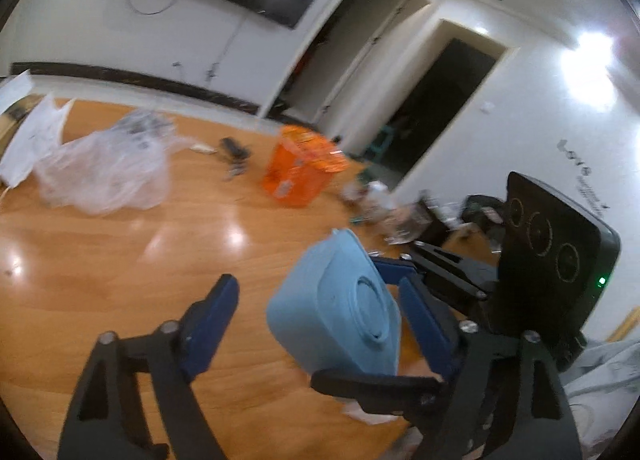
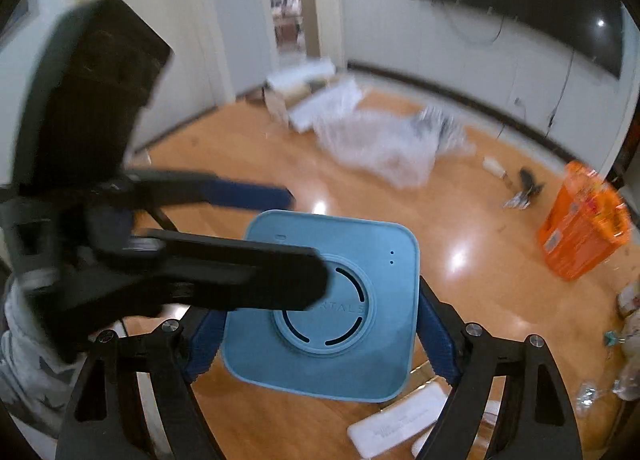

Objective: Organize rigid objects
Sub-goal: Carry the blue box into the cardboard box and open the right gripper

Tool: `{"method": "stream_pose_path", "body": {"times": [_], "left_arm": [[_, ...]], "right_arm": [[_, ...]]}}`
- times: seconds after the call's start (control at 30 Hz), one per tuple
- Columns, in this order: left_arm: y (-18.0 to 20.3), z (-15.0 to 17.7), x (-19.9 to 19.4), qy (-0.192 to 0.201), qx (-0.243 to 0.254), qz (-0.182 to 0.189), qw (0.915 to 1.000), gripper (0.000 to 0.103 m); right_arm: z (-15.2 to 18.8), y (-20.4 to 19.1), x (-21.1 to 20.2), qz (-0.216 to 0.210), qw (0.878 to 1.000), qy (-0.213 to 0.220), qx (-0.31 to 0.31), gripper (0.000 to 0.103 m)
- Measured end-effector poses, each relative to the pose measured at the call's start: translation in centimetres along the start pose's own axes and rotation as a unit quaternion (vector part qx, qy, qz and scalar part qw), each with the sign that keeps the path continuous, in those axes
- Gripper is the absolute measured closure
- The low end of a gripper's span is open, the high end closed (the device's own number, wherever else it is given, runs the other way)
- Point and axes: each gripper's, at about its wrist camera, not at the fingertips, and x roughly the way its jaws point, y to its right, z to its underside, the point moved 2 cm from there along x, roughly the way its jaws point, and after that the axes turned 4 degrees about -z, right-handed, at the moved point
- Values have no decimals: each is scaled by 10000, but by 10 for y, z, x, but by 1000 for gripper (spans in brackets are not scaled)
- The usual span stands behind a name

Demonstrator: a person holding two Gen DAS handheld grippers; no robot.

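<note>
1. My right gripper (image 2: 320,324) is clamped on the blue box (image 2: 324,308), a rounded square device with a circular ring on its face. The blue pads press its left and right edges. The box is off the wooden floor (image 2: 460,227), held in the air with its face turned up toward the right wrist camera.

2. My left gripper (image 1: 320,324) stands with its fingers apart. In the left wrist view the blue box (image 1: 340,312) sits between the two blue pads, nearer the right-hand pad (image 1: 424,324). I cannot tell whether that pad touches it; the left-hand pad is clearly off it.

3. Key relation: the two grippers cross. In the right wrist view one left finger (image 2: 248,272) lies over the box's face and the other (image 2: 248,195) lies beyond its far edge. So the left gripper straddles the box across its thickness, from my left.

4. Judgement: this looks like a handover or a two-handed re-grip. The box is squarish with no marked long axis, so the thin dimension is what the left claw must close on.

5. Risk, as I judge it: frames are motion-blurred; closing off-centre could twist the box in the right pads.

6. Elsewhere on the floor: orange bag (image 1: 300,171), clear plastic wrap (image 1: 104,175), well apart from both grippers.
</note>
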Motion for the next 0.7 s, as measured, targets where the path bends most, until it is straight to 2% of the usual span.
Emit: {"method": "stream_pose_path", "body": {"times": [0.07,0.1,0.23,0.37,0.47,0.7], "left_arm": [[21,-5,-4,-9,151,226,9996,44],[35,-9,-6,-32,278,285,9992,55],[80,-22,-8,-79,564,408,9975,69],[134,-32,9,-223,1012,528,9932,69],[176,-37,36,-452,1287,665,9884,69],[258,-35,134,-1327,1749,1095,9694,74]], "right_arm": [[-5,-2,-23,78,9994,323,-3,22],[-8,-3,-33,144,9989,447,-23,22],[-11,0,-78,409,9956,844,-84,22],[-3,14,-121,718,9922,1021,-9,23],[12,32,-152,1118,9881,1059,49,23],[60,94,-216,1954,9754,867,540,24]]}}
